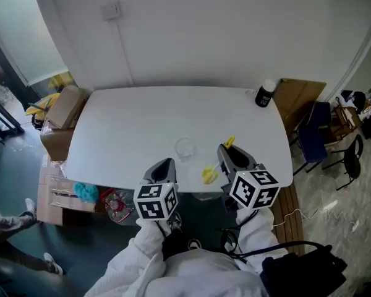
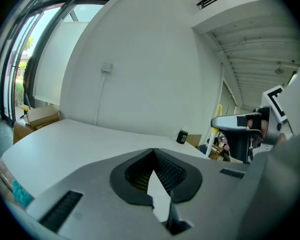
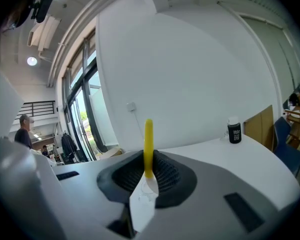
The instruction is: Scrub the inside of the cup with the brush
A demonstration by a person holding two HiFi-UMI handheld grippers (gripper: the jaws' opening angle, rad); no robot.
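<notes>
Gripping the yellow brush [image 3: 148,144] in my right fingers [image 1: 234,158], left fingers [image 1: 162,172] closed together and empty, clear cup [image 1: 185,147] at their one o'clock on the desk [image 1: 142,122].

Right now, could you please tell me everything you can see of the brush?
The brush is yellow and looks plastic: a slim straight handle with a bulkier head. The right claw is shut on its handle; the handle's end sticks out beyond the claw, and the head hangs above the table near its front edge, apart from the clear cup.
</notes>
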